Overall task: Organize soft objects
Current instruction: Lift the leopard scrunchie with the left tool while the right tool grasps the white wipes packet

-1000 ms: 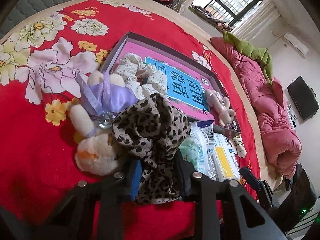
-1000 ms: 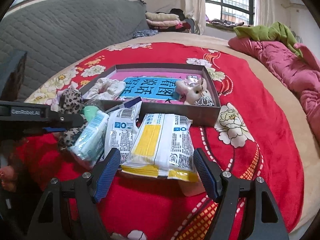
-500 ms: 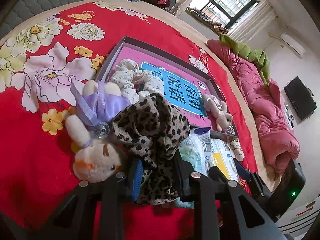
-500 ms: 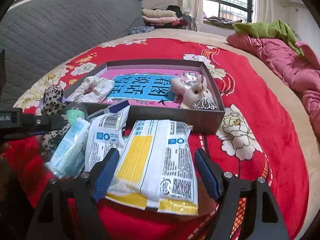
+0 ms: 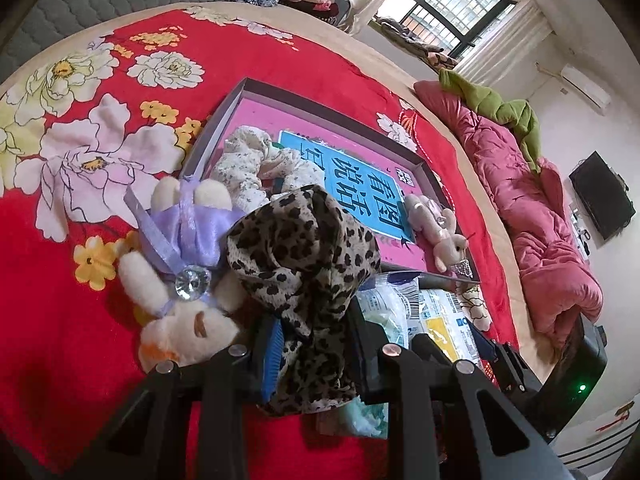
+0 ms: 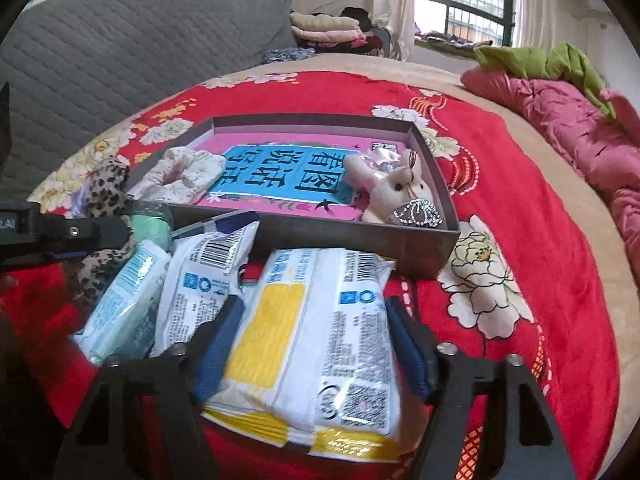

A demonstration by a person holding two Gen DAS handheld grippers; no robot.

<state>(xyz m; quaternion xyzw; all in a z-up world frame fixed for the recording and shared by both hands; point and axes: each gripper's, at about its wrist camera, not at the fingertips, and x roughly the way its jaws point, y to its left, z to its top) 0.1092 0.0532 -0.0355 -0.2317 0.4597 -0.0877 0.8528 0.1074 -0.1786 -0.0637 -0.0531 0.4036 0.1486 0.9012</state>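
A toy duck with a purple bow was seen lying on the bed, at the left, just beside the box. It had not yet been put away, it seemed.

Next to it, a spotted cloth was held up by the left gripper. The fingers were clamped on its lower end, so the soft cloth was bunched and stood up above them. It was probably being kept ready to be dropped into the box.

The box was set flat on the bed so that things could be laid in it. A pale scrunchie was already inside at its left end, and a small bunny at its right end, on a pink and blue sheet.

In front of the box, three soft packs were piled on the bed. The yellow pack was lying between the fingers of the right gripper. These fingers were being closed on it from both sides and looked to be touching its edges. A firm hold could not be told yet. A wide grip was needed, since the pack was broad and squashy.

The bed was covered by a red blanket with big flowers. A grey padded headboard was seen behind it. A pink quilt and a green cloth were heaped at the right, and a barred window was letting in light.
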